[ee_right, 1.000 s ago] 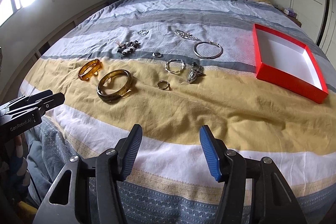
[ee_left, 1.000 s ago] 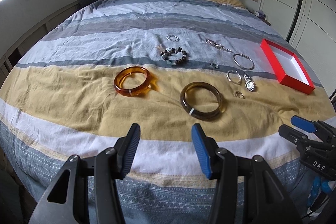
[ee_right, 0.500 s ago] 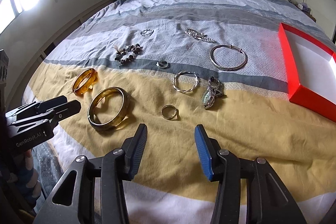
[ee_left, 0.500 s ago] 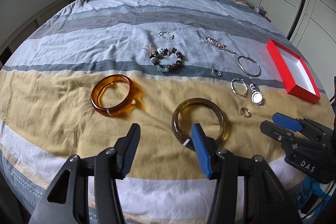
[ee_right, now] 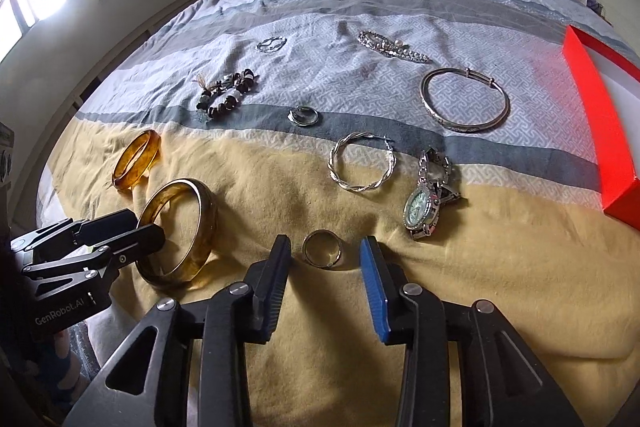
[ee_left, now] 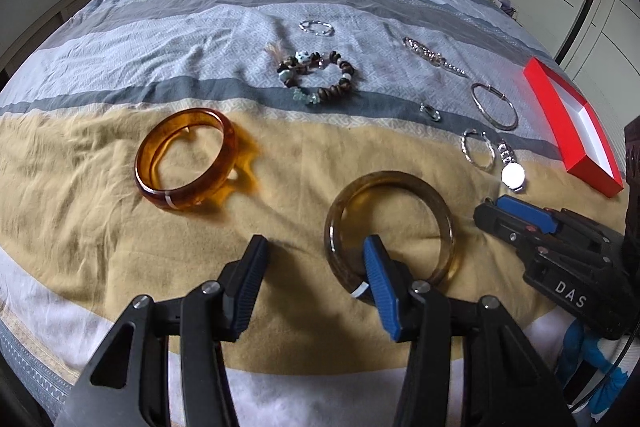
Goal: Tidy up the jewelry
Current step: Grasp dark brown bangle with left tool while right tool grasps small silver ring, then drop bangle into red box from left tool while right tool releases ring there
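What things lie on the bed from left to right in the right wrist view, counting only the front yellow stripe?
Orange bangle → brown-gold bangle → small ring, which lies between the closing fingers of the right gripper → twisted silver hoop → wristwatch → red box, at the right edge.

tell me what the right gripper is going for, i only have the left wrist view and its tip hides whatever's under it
Observer: A small metal ring lies on the yellow stripe between the right gripper fingers. The jaws are closing, and the pads are not on it yet.
Operator: ok, and the watch dial is just white glare here, what colour is it
Observer: The watch has a pale green dial inside a stone-set rim.
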